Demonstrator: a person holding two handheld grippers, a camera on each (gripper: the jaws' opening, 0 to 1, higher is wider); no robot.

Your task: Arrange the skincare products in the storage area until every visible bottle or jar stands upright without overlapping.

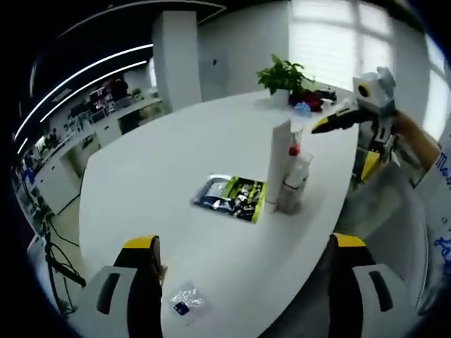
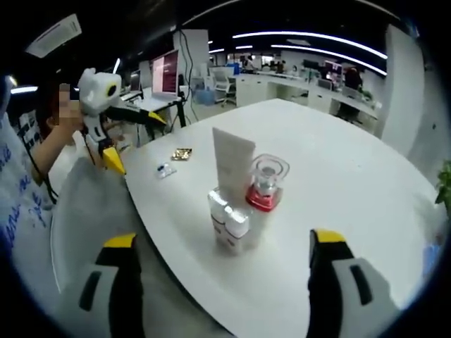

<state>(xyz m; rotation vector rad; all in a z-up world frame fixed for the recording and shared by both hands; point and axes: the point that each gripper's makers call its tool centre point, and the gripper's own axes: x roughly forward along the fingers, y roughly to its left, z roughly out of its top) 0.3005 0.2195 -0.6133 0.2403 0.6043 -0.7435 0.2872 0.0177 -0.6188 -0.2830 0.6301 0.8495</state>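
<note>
Two grippers hang over a large white table (image 1: 162,183), both with jaws spread wide and nothing between them. In the left gripper view the left gripper (image 1: 243,243) rises from the bottom, its yellow-tipped black jaws well apart over the bare tabletop; just beside its left jaw lies a small clear sachet (image 1: 187,303) with a dark item inside. Farther on, a flat green-and-black printed packet (image 1: 231,196) lies on the table. Just beyond it, at the table's edge, the skincare products stand clustered together: a tall white tube (image 1: 277,162) upright, a clear-white bottle (image 1: 294,184) close beside it, and a red-based jar (image 1: 294,148) partly hidden behind them. Past the cluster the right gripper (image 1: 366,98) comes in from the right, held in a person's hand, jaws released. At the table's far end stands a green potted plant (image 1: 283,74). In the right gripper view the right gripper (image 2: 224,243) frames the same cluster from the other side: the clear-white bottle (image 2: 230,220) nearest, the white tube (image 2: 232,165) upright behind it, and the clear jar with a red base (image 2: 266,184) touching or just beside them. Farther off lie a small gold-coloured packet (image 2: 182,153) and the clear sachet (image 2: 164,170), and the left gripper (image 2: 106,105) hovers at the table's edge.
</note>
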